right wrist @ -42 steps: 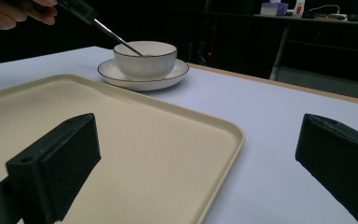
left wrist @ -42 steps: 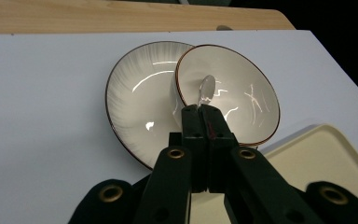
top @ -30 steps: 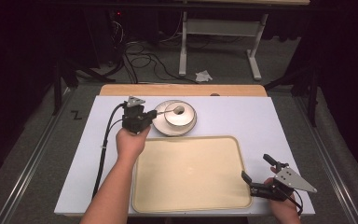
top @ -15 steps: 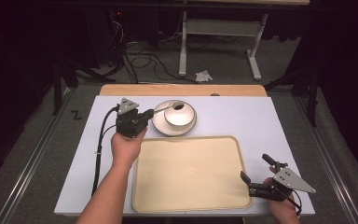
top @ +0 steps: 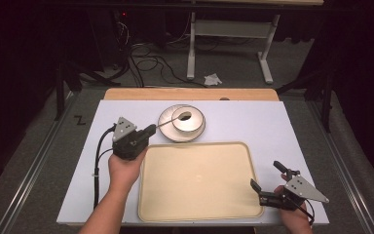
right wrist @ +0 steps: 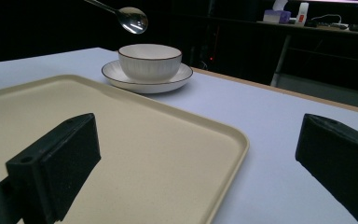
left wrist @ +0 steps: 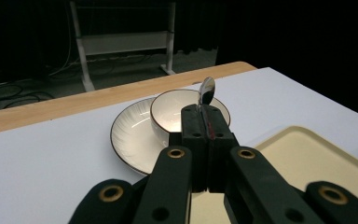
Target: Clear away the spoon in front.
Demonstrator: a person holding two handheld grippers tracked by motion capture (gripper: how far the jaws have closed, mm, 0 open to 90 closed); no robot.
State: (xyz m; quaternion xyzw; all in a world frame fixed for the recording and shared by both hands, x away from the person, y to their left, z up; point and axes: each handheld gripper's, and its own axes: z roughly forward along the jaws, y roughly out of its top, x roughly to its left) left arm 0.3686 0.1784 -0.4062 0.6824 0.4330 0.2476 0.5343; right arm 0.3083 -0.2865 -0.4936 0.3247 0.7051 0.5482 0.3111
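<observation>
My left gripper point(top: 151, 129) is shut on the handle of a metal spoon point(top: 174, 119). It holds the spoon's head in the air over a white bowl point(top: 191, 125), which stands on a white plate point(top: 195, 137) at the back of the table. In the left gripper view the jaws point(left wrist: 207, 122) are pressed together on the spoon point(left wrist: 207, 91), above the bowl point(left wrist: 168, 122) and plate point(left wrist: 130, 140). My right gripper point(top: 266, 175) rests open at the near right corner of a beige tray point(top: 199, 180). In its own view the right gripper point(right wrist: 198, 163) has nothing between its jaws, and the spoon point(right wrist: 133, 19) hovers over the bowl point(right wrist: 149, 60).
The tray point(right wrist: 121, 140) lies bare in the near middle of the white table point(top: 282, 126). A wooden strip point(top: 190, 94) runs along the table's far edge. Beyond it are cables, a metal stand point(top: 226, 29) and crumpled paper point(top: 213, 79) on the dark floor.
My left gripper has drawn back toward the near left with the spoon, whose head now hangs over the bowl's near-left side. The right gripper has kept still.
</observation>
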